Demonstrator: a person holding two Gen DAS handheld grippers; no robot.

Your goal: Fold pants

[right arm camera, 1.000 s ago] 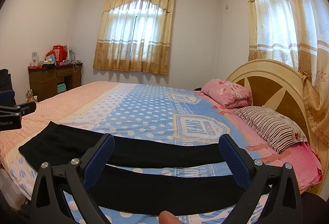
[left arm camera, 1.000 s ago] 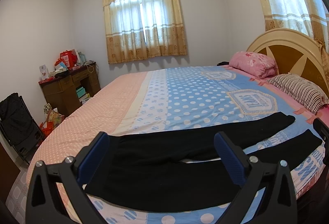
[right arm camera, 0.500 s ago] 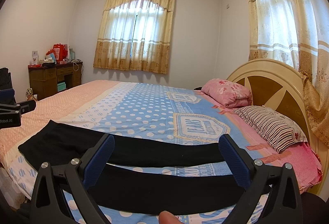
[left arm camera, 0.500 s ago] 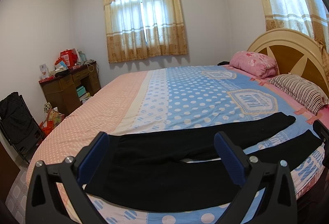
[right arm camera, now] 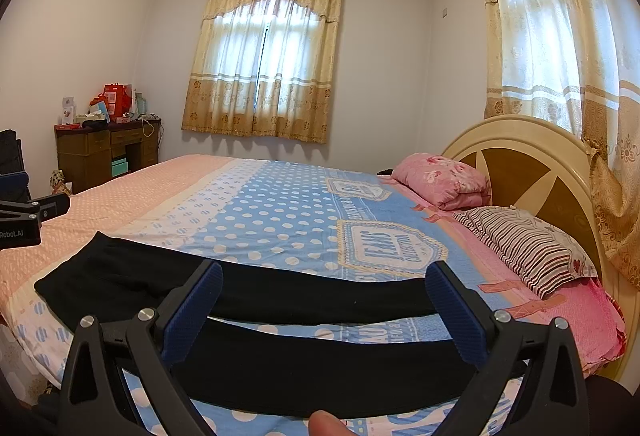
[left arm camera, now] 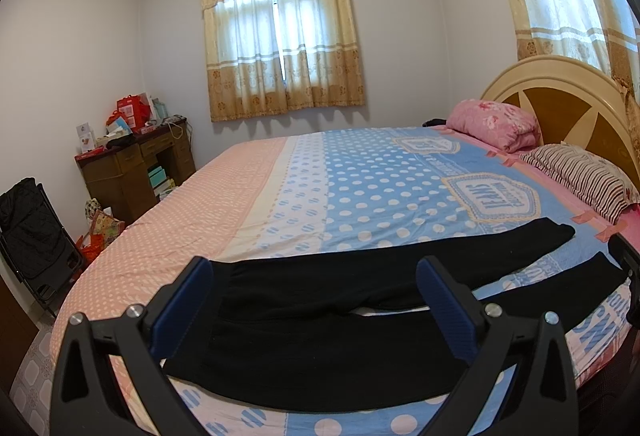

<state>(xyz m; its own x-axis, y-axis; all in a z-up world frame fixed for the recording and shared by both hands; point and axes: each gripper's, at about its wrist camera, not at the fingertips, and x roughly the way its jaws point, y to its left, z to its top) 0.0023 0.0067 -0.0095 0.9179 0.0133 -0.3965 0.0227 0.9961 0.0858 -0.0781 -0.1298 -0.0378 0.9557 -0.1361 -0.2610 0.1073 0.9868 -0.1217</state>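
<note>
Black pants (left arm camera: 320, 320) lie flat on the bed (left arm camera: 280, 203), legs toward 3 o'clock. Left gripper (left arm camera: 316, 296) and right gripper (right arm camera: 324, 300) hover above them, jaws spread, empty.

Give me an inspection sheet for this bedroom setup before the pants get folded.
Surface: bed, dotted pink and blue cover, smooth.
Job's things: black pants flat along the near edge, legs apart, unfolded.
Clutter: pink pillow and striped pillow by the headboard.
Grippers: left hand-held gripper and right hand-held gripper open, above the pants, holding nothing.
Cables: white cord on the desk.
Surroundings: curtains, bags on the floor by the desk.
</note>
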